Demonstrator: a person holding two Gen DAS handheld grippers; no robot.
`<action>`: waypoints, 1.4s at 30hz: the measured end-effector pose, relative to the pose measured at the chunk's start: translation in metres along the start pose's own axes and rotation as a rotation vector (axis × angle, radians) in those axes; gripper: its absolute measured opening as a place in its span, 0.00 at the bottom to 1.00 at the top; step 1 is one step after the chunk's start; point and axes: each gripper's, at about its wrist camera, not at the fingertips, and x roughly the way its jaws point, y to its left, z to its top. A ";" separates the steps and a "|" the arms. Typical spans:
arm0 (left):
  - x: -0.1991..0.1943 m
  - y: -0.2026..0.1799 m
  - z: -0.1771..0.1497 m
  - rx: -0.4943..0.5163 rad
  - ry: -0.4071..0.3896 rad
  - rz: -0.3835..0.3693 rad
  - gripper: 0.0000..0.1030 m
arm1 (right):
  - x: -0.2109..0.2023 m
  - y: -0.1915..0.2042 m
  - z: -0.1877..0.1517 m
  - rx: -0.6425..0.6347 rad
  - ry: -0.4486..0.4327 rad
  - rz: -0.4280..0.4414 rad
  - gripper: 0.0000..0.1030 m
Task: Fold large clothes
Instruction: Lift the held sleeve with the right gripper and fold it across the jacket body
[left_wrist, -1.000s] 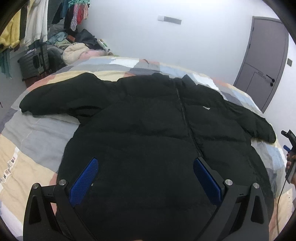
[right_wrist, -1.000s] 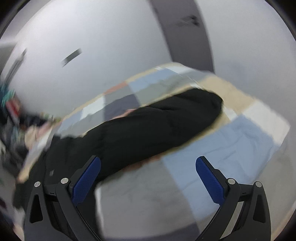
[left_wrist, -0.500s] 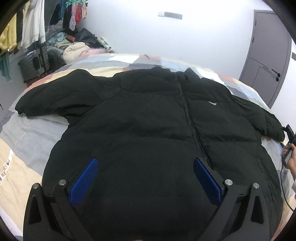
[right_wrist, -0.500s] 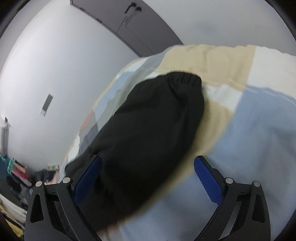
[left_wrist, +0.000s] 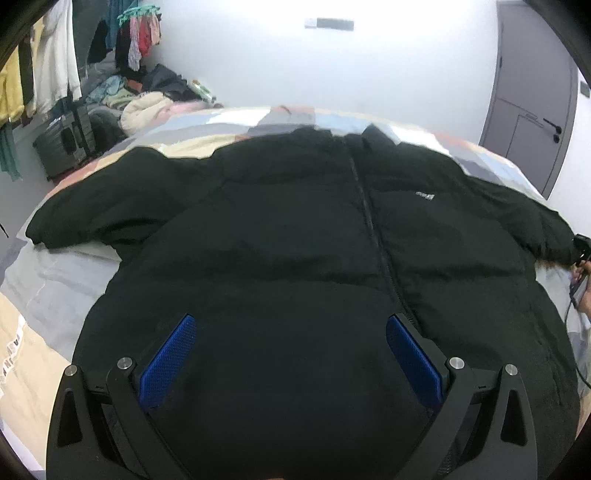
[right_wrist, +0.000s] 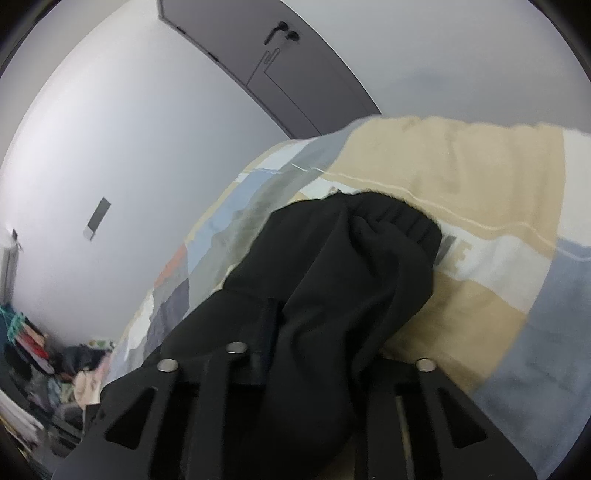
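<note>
While the black jacket (left_wrist: 295, 236) lies front-up and zipped on the patchwork bed (left_wrist: 40, 280), the left wrist view looks along it from the hem end: collar at the far side, hem near, so its long axis runs near to far, and the two sleeves spread out to left and right across that line. The left tool (left_wrist: 291, 354) hovers over the lower front panel with its blue pads (left_wrist: 168, 360) wide apart and nothing between them. At the right edge of this view a hand (left_wrist: 581, 280) and the dark tip of the other tool sit at the end of the right sleeve.

From the right wrist view, the right tool (right_wrist: 295, 354) has just been closing, and its jaws are now together on the right sleeve (right_wrist: 332, 295), near the ribbed cuff (right_wrist: 402, 221); black fabric bunches up between the arms (the pads themselves are buried in it). The sleeve points away from the camera toward the far right, lying on the beige and blue patches of the bed.

By my reading, the first fold is beginning: the sleeve is pinched but not yet carried. The next move calls for lifting the cuff and drawing it across the chest toward the zipper, while the left tool needs a hold of its own.
</note>
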 end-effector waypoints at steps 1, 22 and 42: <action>0.000 0.001 0.000 -0.003 0.003 -0.005 1.00 | -0.003 0.004 0.001 -0.017 -0.002 -0.006 0.08; -0.074 0.028 -0.008 0.032 -0.120 -0.016 1.00 | -0.187 0.165 0.062 -0.296 -0.193 0.048 0.03; -0.128 0.052 -0.018 0.127 -0.246 -0.033 1.00 | -0.269 0.400 -0.042 -0.689 -0.200 0.229 0.04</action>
